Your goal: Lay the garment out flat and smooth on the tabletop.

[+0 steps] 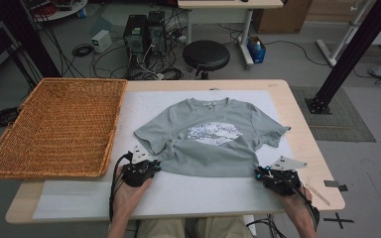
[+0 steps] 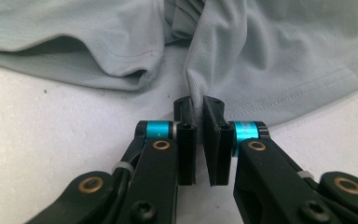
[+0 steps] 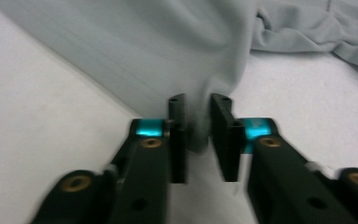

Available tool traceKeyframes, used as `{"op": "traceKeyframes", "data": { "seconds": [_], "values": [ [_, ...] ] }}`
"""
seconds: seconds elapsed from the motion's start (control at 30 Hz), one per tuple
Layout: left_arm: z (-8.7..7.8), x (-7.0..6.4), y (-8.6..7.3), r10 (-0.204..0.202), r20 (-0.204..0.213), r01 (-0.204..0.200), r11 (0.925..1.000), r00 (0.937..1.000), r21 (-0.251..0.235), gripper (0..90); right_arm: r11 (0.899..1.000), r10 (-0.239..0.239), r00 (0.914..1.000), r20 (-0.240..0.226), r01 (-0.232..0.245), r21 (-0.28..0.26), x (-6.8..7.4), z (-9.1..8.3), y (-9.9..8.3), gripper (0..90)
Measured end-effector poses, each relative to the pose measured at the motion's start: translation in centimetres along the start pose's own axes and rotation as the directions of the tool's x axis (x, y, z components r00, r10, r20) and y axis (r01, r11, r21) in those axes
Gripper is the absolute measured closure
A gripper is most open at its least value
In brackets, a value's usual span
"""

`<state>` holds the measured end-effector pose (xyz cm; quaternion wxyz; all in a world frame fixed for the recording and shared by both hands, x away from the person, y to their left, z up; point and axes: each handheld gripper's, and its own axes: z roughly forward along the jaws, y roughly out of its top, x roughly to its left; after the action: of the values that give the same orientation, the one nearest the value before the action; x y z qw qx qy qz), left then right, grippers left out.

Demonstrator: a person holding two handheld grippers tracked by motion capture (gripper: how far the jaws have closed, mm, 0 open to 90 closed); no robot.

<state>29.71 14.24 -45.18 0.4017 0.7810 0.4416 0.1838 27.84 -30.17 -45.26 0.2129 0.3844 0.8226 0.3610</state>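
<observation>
The left gripper [image 1: 155, 165], at the lower left of centre in the high view, has its jaws drawn almost together on the near hem of the grey T-shirt [image 1: 213, 136]; in the left gripper view [image 2: 199, 122] a thin fold of cloth stands pinched between the pads. The right gripper [image 1: 261, 173], at the lower right, sits at the other bottom corner of the hem, and in the right gripper view [image 3: 197, 126] its jaws stand a little wider with cloth hanging down into the gap; whether they actually clamp it I cannot tell, as the frame is blurred. The shirt lies face up in the middle of the frame on the white mat [image 1: 79, 196], collar toward the top, sleeves spread, its left side bunched near the sleeve. The wicker basket [image 1: 10, 148] stands at the left, just off the table [image 1: 307, 144] edge and apart from the shirt. This looks like the opening of a fold: both bottom corners taken. The next move probably calls for lifting the two corners together and evenly, carrying the hem up toward the collar without dragging the shirt.
</observation>
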Motion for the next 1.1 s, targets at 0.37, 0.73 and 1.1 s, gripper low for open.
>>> {"op": "traceKeyframes", "data": {
  "seconds": [0.37, 0.73, 1.1],
  "values": [
    [-2.1, -2.4, -0.7, 0.010, 0.039, -0.008, 0.9978, 0.9992, -0.065, 85.5, 0.995, 0.046, 0.9988, 0.017, -0.045, -0.084, 0.5, -2.6, -1.7, 87.6],
    [-6.4, -7.2, -3.7, 0.036, 0.069, -0.028, 0.9938, 0.9970, -0.108, 85.4, 0.983, 0.093, 0.9955, -0.015, -0.094, -0.158, 3.0, -6.8, -5.5, 87.3],
    [-9.6, -9.9, -7.2, 0.026, 0.086, -0.016, 0.9925, 0.9959, -0.121, 85.5, 0.976, 0.132, 0.9912, -0.006, -0.131, -0.175, 5.3, -10.7, -9.0, 87.3]
  ]
}}
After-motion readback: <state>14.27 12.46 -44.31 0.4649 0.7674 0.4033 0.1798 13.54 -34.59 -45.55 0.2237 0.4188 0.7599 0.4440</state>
